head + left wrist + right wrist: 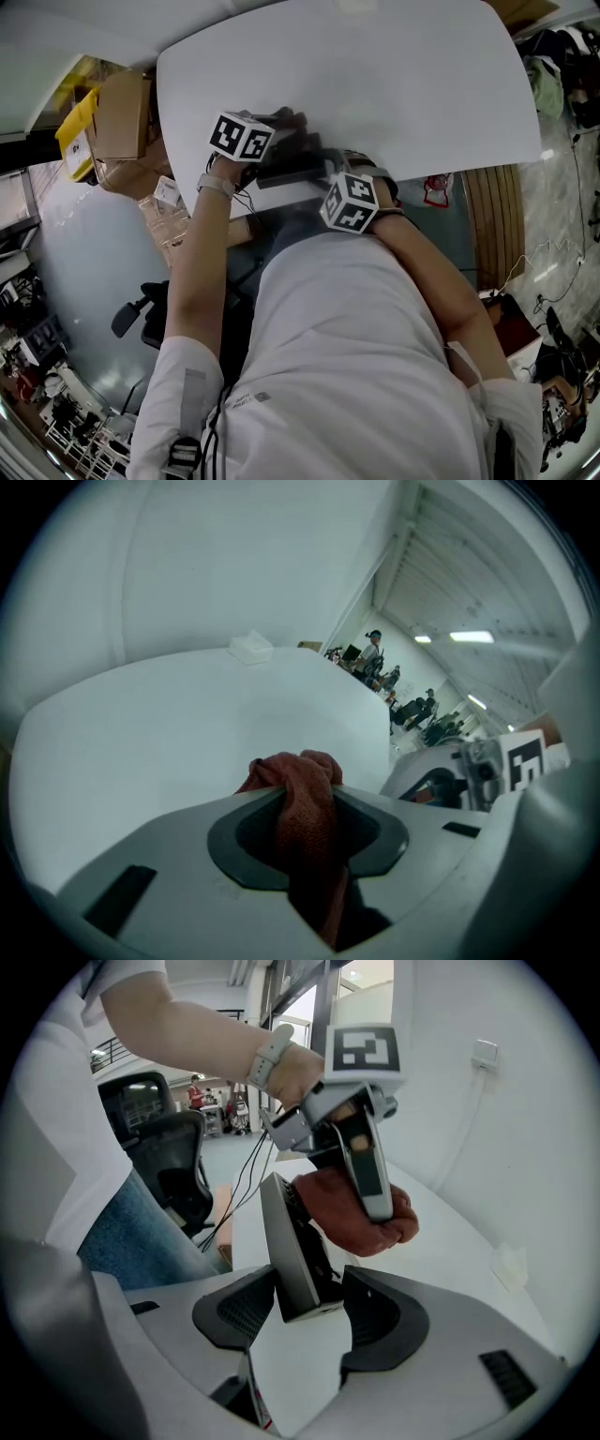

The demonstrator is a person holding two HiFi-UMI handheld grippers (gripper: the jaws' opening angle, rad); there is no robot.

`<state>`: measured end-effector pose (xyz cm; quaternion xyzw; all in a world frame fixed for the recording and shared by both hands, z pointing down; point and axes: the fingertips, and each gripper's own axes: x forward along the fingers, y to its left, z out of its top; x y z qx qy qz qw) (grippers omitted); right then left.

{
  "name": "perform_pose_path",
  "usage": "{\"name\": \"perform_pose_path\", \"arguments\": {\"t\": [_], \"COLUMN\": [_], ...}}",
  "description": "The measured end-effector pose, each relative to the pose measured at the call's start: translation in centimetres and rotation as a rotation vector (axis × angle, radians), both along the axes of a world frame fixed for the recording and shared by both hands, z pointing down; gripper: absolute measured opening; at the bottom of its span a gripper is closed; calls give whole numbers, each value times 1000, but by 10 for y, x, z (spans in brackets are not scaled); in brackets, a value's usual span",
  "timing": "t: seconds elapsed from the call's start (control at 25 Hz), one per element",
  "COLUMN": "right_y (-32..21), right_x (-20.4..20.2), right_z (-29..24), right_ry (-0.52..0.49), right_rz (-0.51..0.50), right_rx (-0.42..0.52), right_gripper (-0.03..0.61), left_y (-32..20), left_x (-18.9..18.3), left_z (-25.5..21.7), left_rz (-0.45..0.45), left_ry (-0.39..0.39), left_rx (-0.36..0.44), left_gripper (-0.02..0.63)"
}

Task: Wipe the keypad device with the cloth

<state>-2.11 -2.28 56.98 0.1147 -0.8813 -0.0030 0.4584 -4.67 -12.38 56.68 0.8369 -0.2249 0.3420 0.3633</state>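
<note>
My left gripper (309, 813) is shut on a red-brown cloth (305, 808) bunched between its jaws above the white table (169, 733). In the right gripper view the keypad device (295, 1246), a flat grey slab with dark keys, stands tilted on edge, and my right gripper (309, 1302) is shut on its lower end. The cloth (361, 1213) presses against the device's keyed face, with the left gripper (370, 1162) clamped over it. In the head view both grippers (242, 138) (351, 202) sit close together at the table's near edge, and the device (295, 169) shows dark between them.
The white table (375, 75) spreads away from me. A small white box (249, 647) lies at its far edge. Cardboard boxes (122, 122) stand at the left on the floor, and an office chair (164, 1162) is behind my arm. People stand far off in the room.
</note>
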Motion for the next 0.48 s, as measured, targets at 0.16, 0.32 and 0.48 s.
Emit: {"name": "perform_pose_path", "arguments": {"t": [0.16,0.32,0.48], "right_y": [1,2,3], "right_x": [-1,-1,12], "right_z": [-1,-6,-6], "right_ry": [-17,-49,-27], "right_rz": [0,14,49], "right_rx": [12,14,28], "right_gripper": [215,215,215], "left_y": [36,62,80], "left_x": [1,-2,2], "left_z": [-30,-38,-43], "left_rz": [60,107,144], "left_ry": [56,16,6], "left_rx": [-30,-28,-30], "left_gripper": [110,110,110]}}
